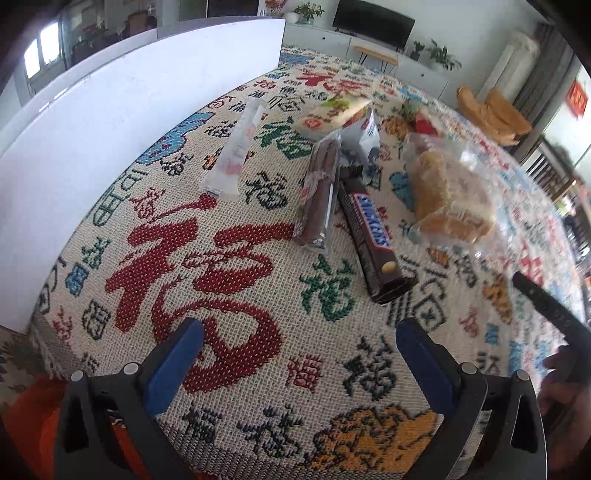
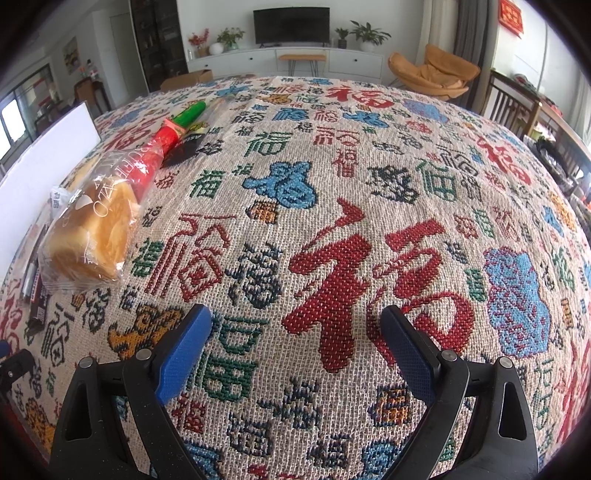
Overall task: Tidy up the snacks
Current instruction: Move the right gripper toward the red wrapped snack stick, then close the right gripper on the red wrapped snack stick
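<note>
1. Left claw (image 1: 299,354) gapes wide and empty above the surface (image 1: 258,369); right claw (image 2: 295,343) likewise.
2. Snickers bar (image 1: 371,236), brown wafer pack (image 1: 319,192) and bagged bread (image 1: 448,195) cluster near the white box (image 1: 110,129); approach the bar crosswise, pinching mid-length.
3. Patterned cloth covers the surface; television (image 2: 291,26) behind.

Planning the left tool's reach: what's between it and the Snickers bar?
Only bare patterned cloth separates the left tool from the Snickers bar, in the left wrist view.
</note>
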